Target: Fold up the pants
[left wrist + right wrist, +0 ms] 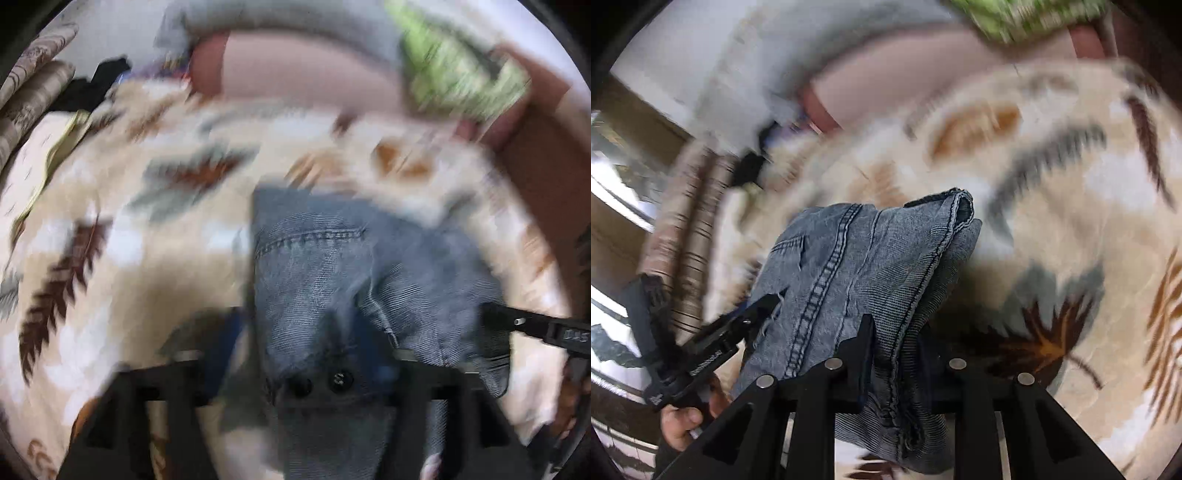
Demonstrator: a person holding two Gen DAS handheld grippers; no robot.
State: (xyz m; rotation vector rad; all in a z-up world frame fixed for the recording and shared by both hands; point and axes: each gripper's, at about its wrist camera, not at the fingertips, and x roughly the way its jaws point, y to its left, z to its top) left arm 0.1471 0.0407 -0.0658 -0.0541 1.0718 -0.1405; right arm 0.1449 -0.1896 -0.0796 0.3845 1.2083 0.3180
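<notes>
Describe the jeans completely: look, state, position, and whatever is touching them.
The jeans are faded blue-grey denim with darker double-stitched seams and a pocket line. They are bunched into several layers, with a rolled hem at the far end, over a cream blanket printed with leaves. The right claw grips one edge, cloth draping over its fingers; the left claw holds another edge. Both views are motion-blurred.

black plastic jaws, silver round magnets (765, 381), bare-skinned hand (679, 421)
</notes>
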